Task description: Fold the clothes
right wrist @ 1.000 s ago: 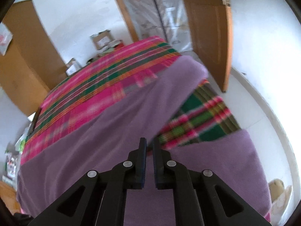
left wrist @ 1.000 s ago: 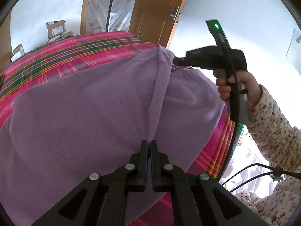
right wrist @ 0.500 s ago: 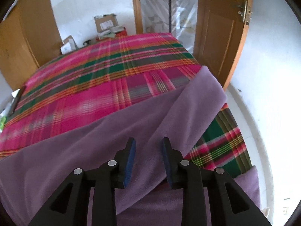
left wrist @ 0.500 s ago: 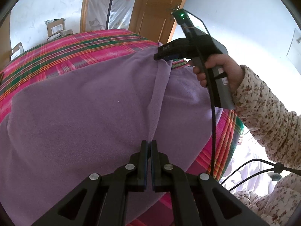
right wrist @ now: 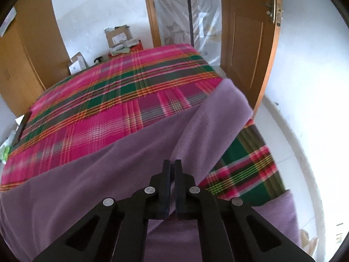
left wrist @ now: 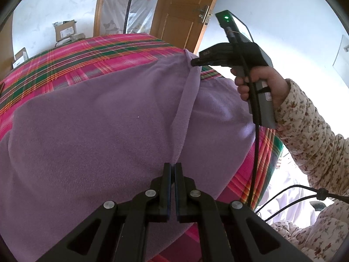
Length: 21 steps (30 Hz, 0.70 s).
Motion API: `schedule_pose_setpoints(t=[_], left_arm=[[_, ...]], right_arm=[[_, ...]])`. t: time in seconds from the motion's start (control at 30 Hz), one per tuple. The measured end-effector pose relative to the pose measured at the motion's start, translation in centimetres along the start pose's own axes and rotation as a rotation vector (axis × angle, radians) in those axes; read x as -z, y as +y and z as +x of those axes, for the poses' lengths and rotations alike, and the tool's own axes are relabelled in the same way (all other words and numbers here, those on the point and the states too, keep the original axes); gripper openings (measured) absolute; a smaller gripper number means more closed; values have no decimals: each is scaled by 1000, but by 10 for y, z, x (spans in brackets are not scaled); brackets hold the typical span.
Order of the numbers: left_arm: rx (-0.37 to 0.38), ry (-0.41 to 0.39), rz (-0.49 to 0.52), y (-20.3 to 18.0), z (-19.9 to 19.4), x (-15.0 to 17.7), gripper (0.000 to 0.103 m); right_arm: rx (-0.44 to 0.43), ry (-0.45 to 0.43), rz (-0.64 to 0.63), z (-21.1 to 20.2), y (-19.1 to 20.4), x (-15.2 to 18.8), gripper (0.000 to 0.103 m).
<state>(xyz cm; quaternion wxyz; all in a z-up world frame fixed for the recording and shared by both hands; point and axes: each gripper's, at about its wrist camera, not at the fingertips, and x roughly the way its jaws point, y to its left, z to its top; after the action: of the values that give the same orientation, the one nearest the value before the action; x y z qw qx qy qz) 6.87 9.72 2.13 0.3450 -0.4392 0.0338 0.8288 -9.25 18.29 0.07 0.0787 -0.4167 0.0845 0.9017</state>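
Observation:
A purple fleece cloth (left wrist: 91,131) lies spread over the plaid bed, with a raised fold ridge (left wrist: 185,109) running from its far corner down to my left gripper (left wrist: 173,166). That gripper is shut, pinching the near end of the ridge. At the far end, my right gripper (left wrist: 194,62) is shut on the cloth's lifted corner, held by a hand (left wrist: 264,85) in a floral sleeve. In the right wrist view the right gripper (right wrist: 173,162) is shut on the edge of the folded-over purple cloth (right wrist: 213,118).
The pink and green plaid bedspread (right wrist: 113,100) covers the bed beyond the cloth. A wooden door (right wrist: 246,43) stands at the bed's far right corner. Cardboard boxes (right wrist: 117,36) sit by the far wall. A black cable (left wrist: 255,152) hangs from the right gripper.
The right gripper opened wide over the cloth's far edge, then shut on it, shifting sideways along the bed edge. The left gripper stayed still, shut on the fold.

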Motion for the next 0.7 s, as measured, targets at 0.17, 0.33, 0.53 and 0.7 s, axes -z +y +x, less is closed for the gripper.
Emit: schedule_pose_setpoints(t=[0.17, 0.33, 0.53, 0.7], left_arm=[[0, -9, -11, 2, -2, -1, 3], [-9, -7, -12, 2, -3, 1, 3], [-47, 12, -6, -2, 2, 2, 3], [-79, 22, 5, -5, 7, 0, 3]], right_arm=[[-2, -41, 29, -20, -10, 4, 3], [-13, -51, 82, -33, -29, 14, 3], [-27, -12, 144, -31, -54, 35, 3], [-45, 11, 170, -27, -62, 44, 6]])
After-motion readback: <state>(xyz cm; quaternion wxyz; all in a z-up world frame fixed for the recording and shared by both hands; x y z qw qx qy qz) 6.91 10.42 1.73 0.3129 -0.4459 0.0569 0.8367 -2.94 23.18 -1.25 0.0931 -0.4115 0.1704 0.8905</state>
